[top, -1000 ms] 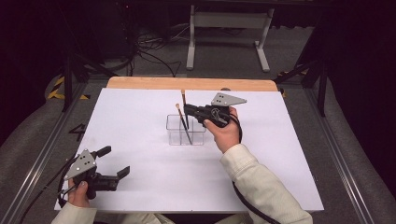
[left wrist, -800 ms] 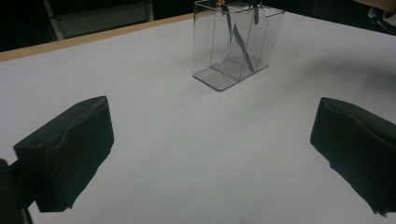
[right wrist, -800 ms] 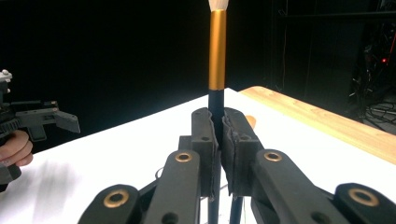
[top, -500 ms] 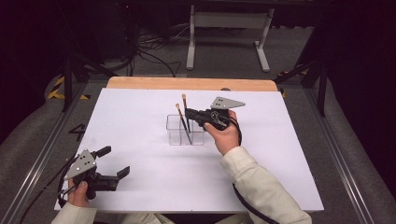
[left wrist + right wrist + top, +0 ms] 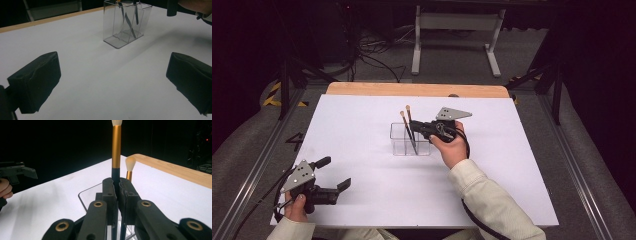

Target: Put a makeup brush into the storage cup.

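A clear plastic holder [image 5: 411, 140] stands mid-table on the white sheet, with two makeup brushes upright in it. My right gripper [image 5: 417, 126] is at the holder's right side, shut on the black handle of the taller brush [image 5: 116, 147], which has a gold ferrule and white bristles. The second brush [image 5: 130, 168] leans just beyond it, free. My left gripper [image 5: 333, 172] rests near the table's front left corner, far from the holder [image 5: 126, 22], with its jaws wide apart around nothing [image 5: 113, 80].
A white sheet [image 5: 362, 130] covers the table, and a wooden edge [image 5: 412, 90] runs along the far side. Beyond the table are dark floor, cables and a metal stand [image 5: 457, 30].
My right gripper and the brush it holds have shifted slightly downward at the holder. The left gripper has stayed where it was.
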A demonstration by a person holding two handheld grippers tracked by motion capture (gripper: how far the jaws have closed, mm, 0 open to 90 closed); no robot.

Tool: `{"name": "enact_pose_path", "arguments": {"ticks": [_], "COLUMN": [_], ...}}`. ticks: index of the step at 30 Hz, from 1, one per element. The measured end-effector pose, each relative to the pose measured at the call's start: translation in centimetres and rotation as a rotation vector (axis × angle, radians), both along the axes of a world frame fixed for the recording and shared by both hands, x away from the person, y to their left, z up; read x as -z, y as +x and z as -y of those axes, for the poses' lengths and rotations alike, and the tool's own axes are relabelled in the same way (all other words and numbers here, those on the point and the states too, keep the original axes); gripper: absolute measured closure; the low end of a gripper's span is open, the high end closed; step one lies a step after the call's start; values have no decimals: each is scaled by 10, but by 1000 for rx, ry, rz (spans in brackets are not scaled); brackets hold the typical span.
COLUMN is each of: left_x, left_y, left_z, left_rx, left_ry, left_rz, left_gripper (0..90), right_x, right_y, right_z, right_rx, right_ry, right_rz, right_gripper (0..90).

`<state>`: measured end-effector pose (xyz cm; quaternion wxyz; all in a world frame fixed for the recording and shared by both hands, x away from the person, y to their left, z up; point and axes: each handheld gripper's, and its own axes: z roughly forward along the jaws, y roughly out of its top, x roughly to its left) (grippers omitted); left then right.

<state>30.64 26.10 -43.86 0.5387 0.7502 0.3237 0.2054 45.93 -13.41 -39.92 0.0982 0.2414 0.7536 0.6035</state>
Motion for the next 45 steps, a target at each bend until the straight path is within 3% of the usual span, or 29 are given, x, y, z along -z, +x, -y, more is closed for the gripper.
{"name": "enact_pose_path", "arguments": {"ticks": [6, 8, 12, 19, 30, 45], "left_x": [0, 0, 0, 0, -1, -2], "left_y": [0, 0, 1, 0, 2, 5], "left_z": [0, 0, 0, 0, 2, 4], "left_rx": [1, 0, 0, -1, 0, 4], "left_ry": [2, -2, -1, 0, -2, -2], "left_rz": [2, 0, 2, 2, 3, 5], "left_gripper": [4, 4, 4, 4, 4, 4], "right_x": [1, 0, -9, -32, -54, -61], "right_y": [0, -1, -7, -19, -40, -70], "right_z": [1, 2, 6, 23, 70, 132], "right_rx": [-10, -3, 9, 49, 106, 180], "right_ry": [-16, -18, 7, -4, -34, -37], "right_rz": [0, 19, 56, 122, 155, 133], "right_gripper": [822, 574, 307, 110, 7, 7]}}
